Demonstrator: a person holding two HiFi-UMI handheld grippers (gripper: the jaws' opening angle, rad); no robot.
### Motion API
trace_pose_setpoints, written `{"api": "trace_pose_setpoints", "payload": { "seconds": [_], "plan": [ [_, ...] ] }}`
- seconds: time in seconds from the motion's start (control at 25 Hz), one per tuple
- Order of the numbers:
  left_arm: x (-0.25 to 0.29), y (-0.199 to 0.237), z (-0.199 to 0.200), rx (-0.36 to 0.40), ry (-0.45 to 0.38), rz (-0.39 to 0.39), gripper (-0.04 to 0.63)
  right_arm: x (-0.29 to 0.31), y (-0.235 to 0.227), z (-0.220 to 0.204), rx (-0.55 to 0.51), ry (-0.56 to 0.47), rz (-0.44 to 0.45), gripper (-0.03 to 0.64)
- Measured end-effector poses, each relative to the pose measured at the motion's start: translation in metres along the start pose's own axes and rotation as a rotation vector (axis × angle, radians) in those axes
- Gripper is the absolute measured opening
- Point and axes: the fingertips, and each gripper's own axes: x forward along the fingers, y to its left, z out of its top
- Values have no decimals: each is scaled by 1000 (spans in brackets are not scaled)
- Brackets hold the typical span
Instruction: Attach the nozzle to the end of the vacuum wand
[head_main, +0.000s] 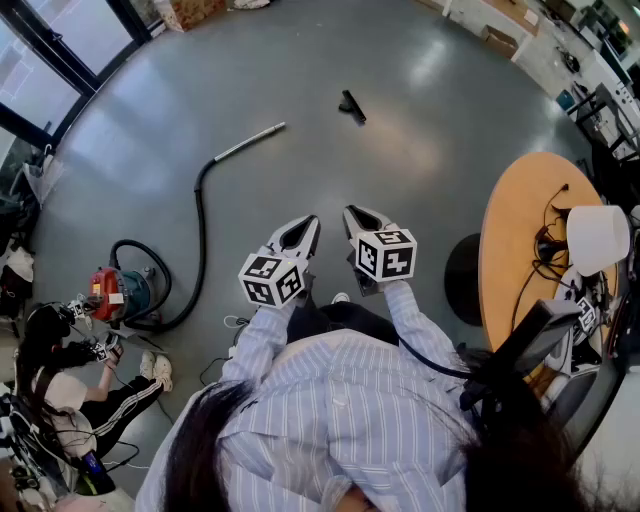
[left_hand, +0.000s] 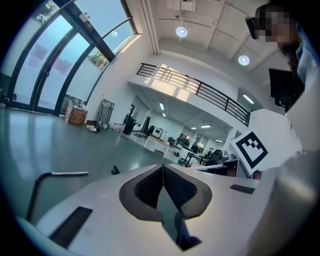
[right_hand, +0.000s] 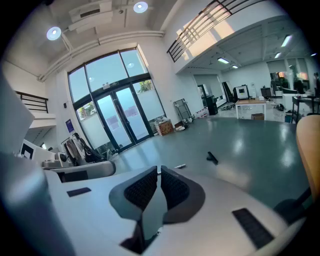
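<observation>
Glossy grey floor (head_main: 430, 150)
A black nozzle (head_main: 351, 106) is laid well apart from the vacuum wand (head_main: 250, 141) and red vacuum (head_main: 115, 292).

Small black plastic nozzle (head_main: 351, 106) lies on the grey concrete floor (head_main: 420, 150), well ahead of both grippers. Silver metal wand (head_main: 250, 141) lies left of it, well apart. Black ribbed hose (head_main: 202, 225) runs from the wand back to the red canister vacuum (head_main: 118, 292), far left. Round wooden table (head_main: 510, 260) stands right. Left gripper (head_main: 308, 224) and right gripper (head_main: 354, 214) sit side by side.

No legible text, brand or number — only black-and-white square markers (head_main: 396, 263) on the left white cube (head_main: 272, 279) and right white cube (head_main: 386, 254).
</observation>
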Motion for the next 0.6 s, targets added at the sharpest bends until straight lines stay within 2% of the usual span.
{"api": "trace_pose_setpoints", "payload": {
  "seconds": [0.6],
  "plan": [
    [3,-2,-5,-10,6,7,6,-4,-11,-2,41,-16,-2,29]
  ]
}}
